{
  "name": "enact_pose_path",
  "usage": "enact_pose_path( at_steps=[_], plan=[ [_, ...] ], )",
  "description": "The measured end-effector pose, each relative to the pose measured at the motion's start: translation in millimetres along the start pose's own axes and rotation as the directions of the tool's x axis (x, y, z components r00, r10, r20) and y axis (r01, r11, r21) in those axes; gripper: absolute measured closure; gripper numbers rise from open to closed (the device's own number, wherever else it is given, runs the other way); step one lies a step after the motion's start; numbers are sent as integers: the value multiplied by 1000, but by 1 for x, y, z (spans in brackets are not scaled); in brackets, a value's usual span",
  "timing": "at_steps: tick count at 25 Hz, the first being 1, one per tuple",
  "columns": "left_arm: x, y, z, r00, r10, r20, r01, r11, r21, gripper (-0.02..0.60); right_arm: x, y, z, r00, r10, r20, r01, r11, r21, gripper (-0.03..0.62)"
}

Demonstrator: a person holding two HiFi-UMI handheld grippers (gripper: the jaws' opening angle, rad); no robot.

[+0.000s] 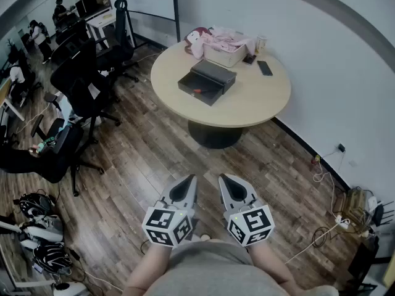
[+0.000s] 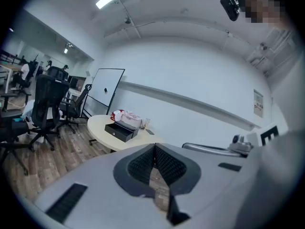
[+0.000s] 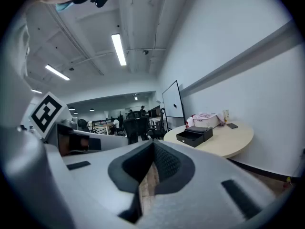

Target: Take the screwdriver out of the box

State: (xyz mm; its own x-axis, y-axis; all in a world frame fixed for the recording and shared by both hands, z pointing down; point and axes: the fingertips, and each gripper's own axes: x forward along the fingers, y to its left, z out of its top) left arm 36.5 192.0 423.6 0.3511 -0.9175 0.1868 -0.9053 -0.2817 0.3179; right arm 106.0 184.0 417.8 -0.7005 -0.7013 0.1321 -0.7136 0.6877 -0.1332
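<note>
A black box lies on the round beige table with its drawer pulled out toward me. A small red-handled thing that may be the screwdriver shows in the drawer. Both grippers hang in front of my body over the wooden floor, well short of the table. My left gripper is shut with nothing in it, and so is my right gripper. In the left gripper view the box sits far ahead beyond the closed jaw tips. From the right gripper view the box shows ahead to the right of the closed tips.
A white bin with pink cloth, a cup and a phone sit on the table's far side. Black office chairs stand to the left. A white wall curves along the right, with cables and a power strip on the floor.
</note>
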Motion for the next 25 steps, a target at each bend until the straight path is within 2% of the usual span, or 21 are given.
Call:
enact_pose_path(
  at_steps=[4,10,15,25],
  plan=[
    [-8,-12,-2,1000,14,14,-15,1000,15,578,-14,2,-3,1000,8,-7,-8,1000,-10,594],
    [-15,-14,-3,999,34,26,-34,999,-3,578,-23,6,-1,1000,12,-10,-13,1000,-22,594],
    [-20,-18,-6,999,30,25,-29,999,-29,578,-29,8,-3,999,41,10,-41,999,32,594],
    [-18,10,-7,997,80,2,-80,996,-41,578,-10,6,1,999,39,22,-40,997,61,592]
  ],
)
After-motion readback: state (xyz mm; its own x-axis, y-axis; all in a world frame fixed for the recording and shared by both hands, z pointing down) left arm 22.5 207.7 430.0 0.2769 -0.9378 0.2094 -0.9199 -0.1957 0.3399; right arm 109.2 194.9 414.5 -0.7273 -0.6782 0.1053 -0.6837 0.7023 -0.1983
